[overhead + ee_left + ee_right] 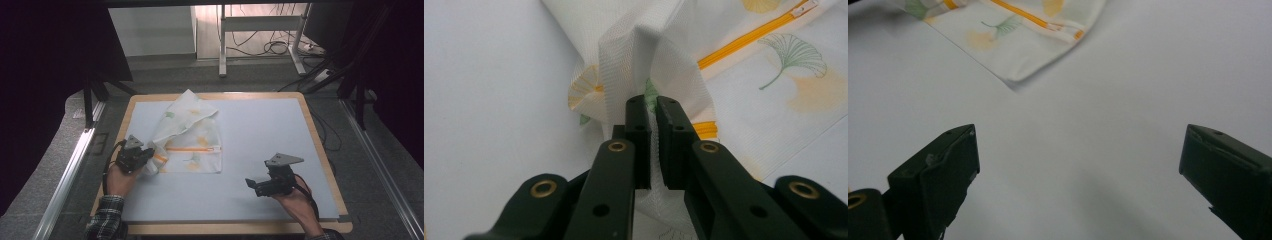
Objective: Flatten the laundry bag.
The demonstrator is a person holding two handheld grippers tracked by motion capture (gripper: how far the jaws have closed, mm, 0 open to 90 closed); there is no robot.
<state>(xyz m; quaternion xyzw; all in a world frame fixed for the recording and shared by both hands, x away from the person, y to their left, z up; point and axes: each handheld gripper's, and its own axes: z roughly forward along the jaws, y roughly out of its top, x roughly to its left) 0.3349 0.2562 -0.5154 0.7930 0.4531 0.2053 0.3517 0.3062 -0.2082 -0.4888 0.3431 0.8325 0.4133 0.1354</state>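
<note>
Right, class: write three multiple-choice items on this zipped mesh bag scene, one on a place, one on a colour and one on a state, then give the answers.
1. Where does the mesh laundry bag lie on the table?
A. in the left half, toward the far edge
B. at the right near corner
C. hanging off the right edge

2. What colour is the bag's zipper?
A. blue
B. orange
C. black

3. How do the grippers stand?
A. both open
B. left open, right shut on the bag
C. left shut on the bag, right open

Answers:
1. A, since the high view shows it in the left half, reaching the far edge.
2. B, an orange strip runs across the white mesh.
3. C, the left gripper pinches a fold of mesh, while the right gripper has its jaws wide apart over bare table.
</note>
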